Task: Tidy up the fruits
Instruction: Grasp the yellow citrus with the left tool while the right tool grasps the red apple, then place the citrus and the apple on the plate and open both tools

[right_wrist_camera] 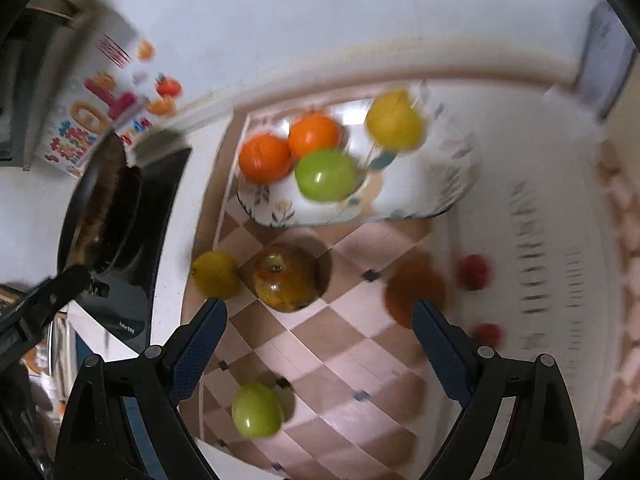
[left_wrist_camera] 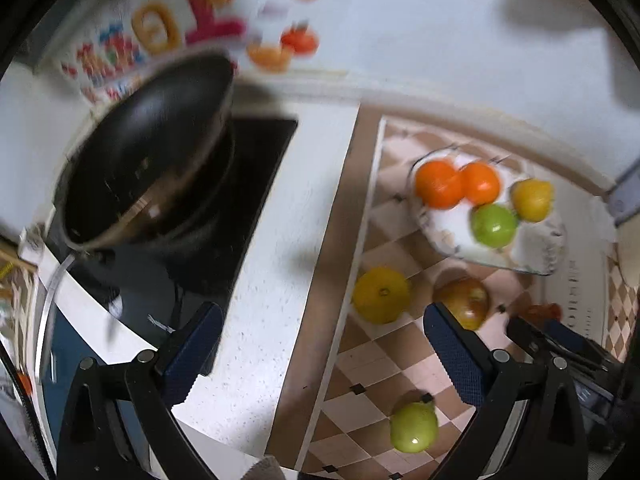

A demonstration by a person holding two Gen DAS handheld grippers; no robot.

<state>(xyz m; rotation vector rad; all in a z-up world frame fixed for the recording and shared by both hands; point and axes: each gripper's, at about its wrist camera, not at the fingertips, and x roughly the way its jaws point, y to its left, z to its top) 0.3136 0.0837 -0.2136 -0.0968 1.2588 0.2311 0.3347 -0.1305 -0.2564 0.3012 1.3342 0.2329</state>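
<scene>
A floral plate [right_wrist_camera: 420,204] [left_wrist_camera: 536,252] on a checkered mat holds two oranges [right_wrist_camera: 266,158], a green apple [right_wrist_camera: 326,174] and a yellow fruit [right_wrist_camera: 394,120]. On the mat lie a yellow lemon [right_wrist_camera: 216,274] [left_wrist_camera: 382,294], a red-brown apple [right_wrist_camera: 286,278] [left_wrist_camera: 464,300], a green apple [right_wrist_camera: 256,410] [left_wrist_camera: 414,426], a blurred orange-brown fruit [right_wrist_camera: 416,288] and two small red fruits [right_wrist_camera: 474,272]. My left gripper [left_wrist_camera: 324,352] is open and empty above the white counter. My right gripper [right_wrist_camera: 320,352] is open and empty above the mat, in front of the red-brown apple.
A black pan [left_wrist_camera: 148,160] [right_wrist_camera: 100,204] sits on a black cooktop [left_wrist_camera: 248,200] at the left. A colourful printed box [left_wrist_camera: 160,32] stands behind it against the wall. The right gripper's body [left_wrist_camera: 560,344] shows at the right of the left wrist view.
</scene>
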